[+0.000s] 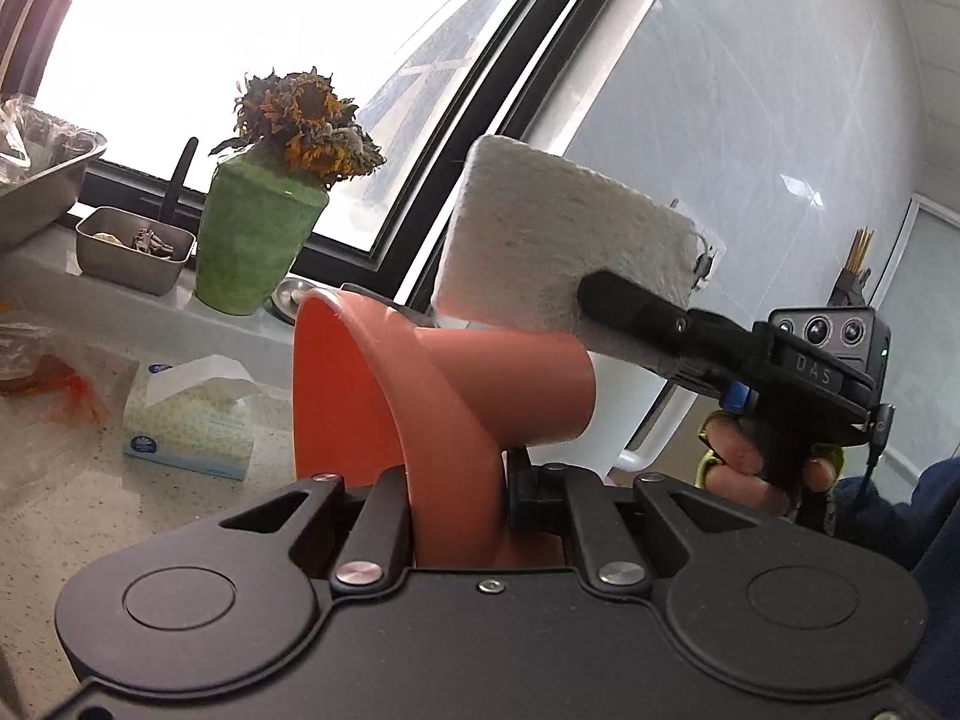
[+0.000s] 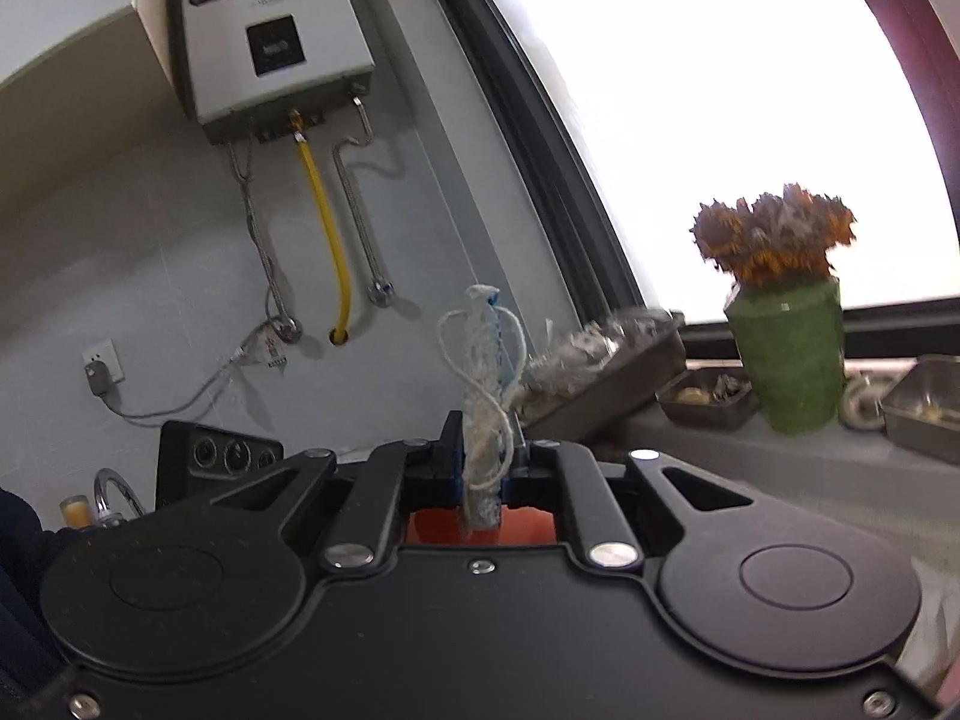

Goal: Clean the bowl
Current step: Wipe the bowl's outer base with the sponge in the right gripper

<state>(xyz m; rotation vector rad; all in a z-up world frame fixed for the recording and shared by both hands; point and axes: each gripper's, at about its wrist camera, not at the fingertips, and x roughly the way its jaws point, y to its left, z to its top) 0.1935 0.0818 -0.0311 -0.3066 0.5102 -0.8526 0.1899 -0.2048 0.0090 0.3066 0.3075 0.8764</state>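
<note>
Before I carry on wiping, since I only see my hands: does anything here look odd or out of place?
Only the flowers in the green vase on the sill: they are dried, brown and drooping. The orange bowl is held on edge in the left gripper, the white cloth pinched in the right gripper; nothing looks spilled or broken.

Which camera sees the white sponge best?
The left wrist view: the sponge shows its whole broad face, held by the right gripper. The right wrist view shows only its thin edge.

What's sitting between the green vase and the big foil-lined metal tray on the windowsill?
A small steel tray of scraps, with a dark handle rising behind it, seen in the left wrist view.
</note>
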